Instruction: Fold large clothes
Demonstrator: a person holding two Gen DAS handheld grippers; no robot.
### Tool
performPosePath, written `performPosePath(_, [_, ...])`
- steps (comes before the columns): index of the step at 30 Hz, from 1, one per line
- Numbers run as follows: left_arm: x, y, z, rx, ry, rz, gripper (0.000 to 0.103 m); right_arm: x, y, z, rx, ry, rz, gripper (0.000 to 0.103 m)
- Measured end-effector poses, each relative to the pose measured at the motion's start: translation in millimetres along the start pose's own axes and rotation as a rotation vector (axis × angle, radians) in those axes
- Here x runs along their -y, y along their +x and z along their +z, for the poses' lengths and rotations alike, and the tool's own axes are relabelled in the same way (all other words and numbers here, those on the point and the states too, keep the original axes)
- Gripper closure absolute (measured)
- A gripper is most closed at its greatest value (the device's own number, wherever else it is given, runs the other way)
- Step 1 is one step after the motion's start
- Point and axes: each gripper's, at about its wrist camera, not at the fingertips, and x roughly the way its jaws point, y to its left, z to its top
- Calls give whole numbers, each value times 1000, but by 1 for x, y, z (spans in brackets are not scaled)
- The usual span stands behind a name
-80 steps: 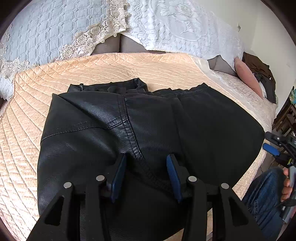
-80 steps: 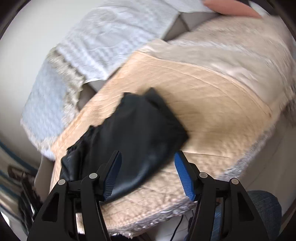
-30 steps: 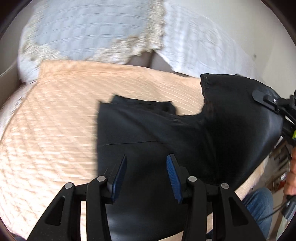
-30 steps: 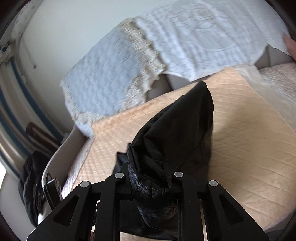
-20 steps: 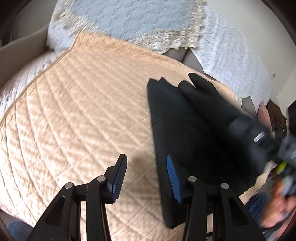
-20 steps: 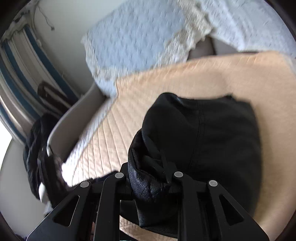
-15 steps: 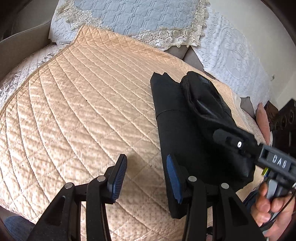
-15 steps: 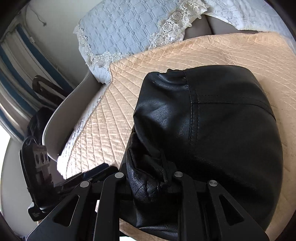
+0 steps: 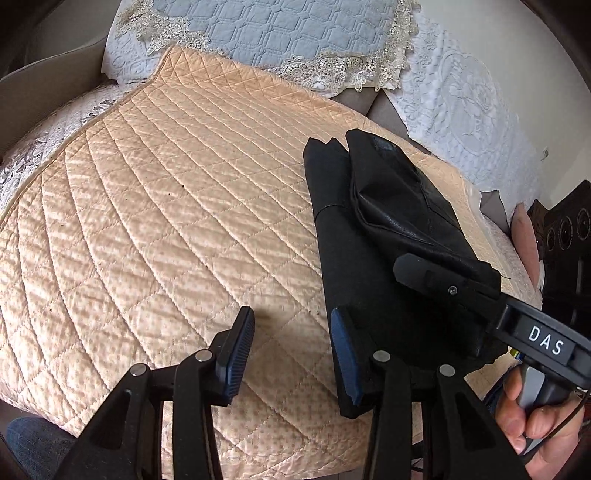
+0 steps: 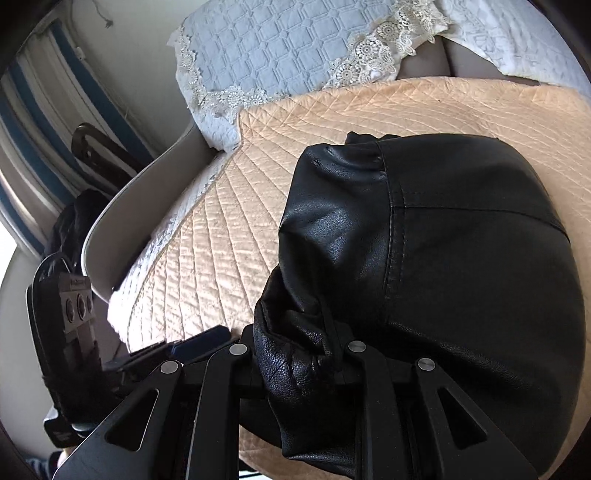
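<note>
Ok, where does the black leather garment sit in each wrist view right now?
Left wrist: black leather garment lies right of centre on the peach quilt, beside the left gripper, whose jaws are closing on nothing.
Right wrist: it fills the centre and right, bunched in the right gripper.
Shared landmark: the blue lace-edged pillow at the top.

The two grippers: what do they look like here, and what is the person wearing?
The left gripper has black angular fingers with round silver rivets and ribbed blue pads. The right gripper has the same black frame and rivets. Seen from the left wrist, it carries a white "DAS" label and a thin black cable by the hand. Blue jeans show at the corner.
</note>
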Motion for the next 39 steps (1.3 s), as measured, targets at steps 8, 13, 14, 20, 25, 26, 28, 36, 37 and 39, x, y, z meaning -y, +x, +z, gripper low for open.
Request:
performPosePath(8, [4, -10, -4, -9, 6, 25, 59, -10, -4, -5, 53, -59, -7, 68])
performPosePath(13, [-2, -29, -6, 10, 0, 48, 59, -30, -15, -1, 60, -94, 38, 46])
performPosePath(14, [-4, -33, -6, 15, -3, 56, 59, -33, -19, 0, 65, -100, 53, 46])
performPosePath(20, [-7, -63, -1, 60, -27, 58, 59, -26, -75, 0, 175, -95, 136, 46])
performPosePath(25, [25, -79, 21, 114, 2, -29, 57, 32, -107, -12, 238, 3, -19, 50])
performPosePath(26, [35, -78, 27, 118, 16, -56, 57, 44, -107, -15, 227, 25, -47, 53])
performPosePath(28, [61, -70, 37, 124, 58, -105, 56, 63, -108, -21, 227, 65, -95, 57])
performPosePath(36, [99, 6, 38, 77, 205, -33, 89, 83, -81, -24, 186, 93, -122, 81])
performPosePath(37, [86, 13, 31, 52, 188, -23, 90, 81, -76, -28, 173, 86, -115, 82])
performPosePath(39, [59, 21, 17, 44, 139, -40, 96, 70, -63, -38, 172, 26, -122, 82])
